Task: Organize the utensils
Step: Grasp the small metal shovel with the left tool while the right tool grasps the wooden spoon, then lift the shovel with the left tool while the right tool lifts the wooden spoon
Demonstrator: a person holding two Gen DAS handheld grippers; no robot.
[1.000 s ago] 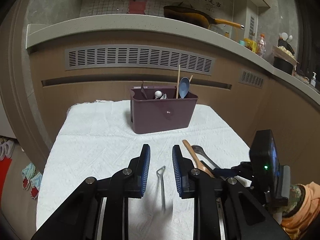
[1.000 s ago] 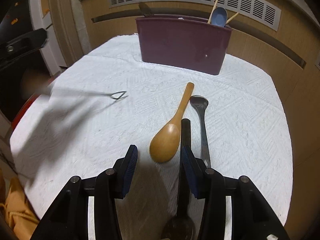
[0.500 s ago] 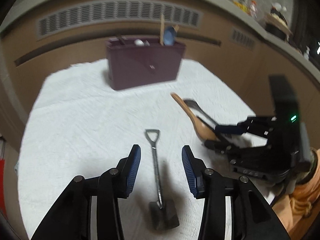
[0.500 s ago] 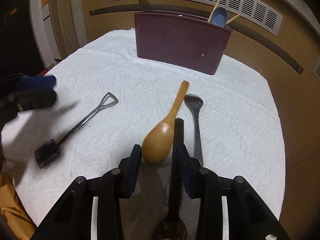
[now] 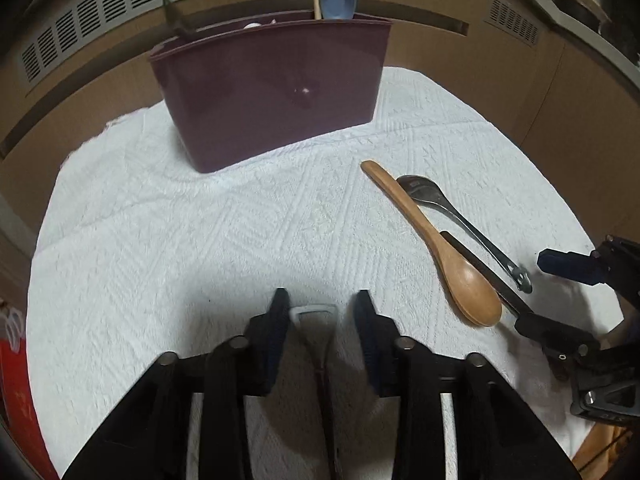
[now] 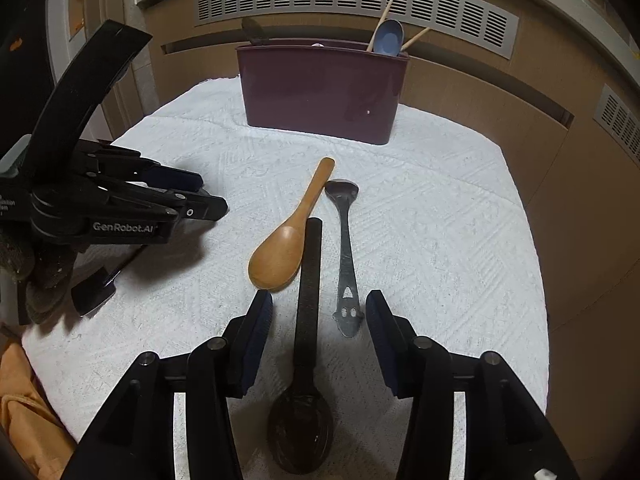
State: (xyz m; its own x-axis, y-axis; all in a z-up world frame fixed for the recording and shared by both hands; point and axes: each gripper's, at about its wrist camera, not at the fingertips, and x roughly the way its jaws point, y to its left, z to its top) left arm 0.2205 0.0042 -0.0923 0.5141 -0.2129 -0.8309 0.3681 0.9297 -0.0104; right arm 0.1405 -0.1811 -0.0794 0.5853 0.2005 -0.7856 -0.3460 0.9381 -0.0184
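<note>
Change: my left hand-held gripper [image 5: 320, 312] has come down, jaws open astride the small shovel-shaped utensil [image 5: 314, 314]; my right hand-held gripper [image 6: 319, 312] has spread open. Maroon utensil holder [image 6: 320, 92]: far end of the white-clothed surface [image 6: 440, 240]. In front of it: wooden spoon [image 6: 280, 256], black spoon [image 6: 306, 320], metal spoon [image 6: 346, 264], side by side; black spoon handle between my right fingers.

A maroon utensil holder [image 6: 322, 94] stands upright at the far side, holding a blue spoon [image 6: 390, 37] and chopsticks [image 6: 380, 26]. Nearer lie a wooden spoon [image 6: 286, 240], a black spoon [image 6: 306, 344] and a metal spoon [image 6: 346, 256], side by side. A small shovel-shaped spoon [image 6: 94, 290] lies at the left.
</note>
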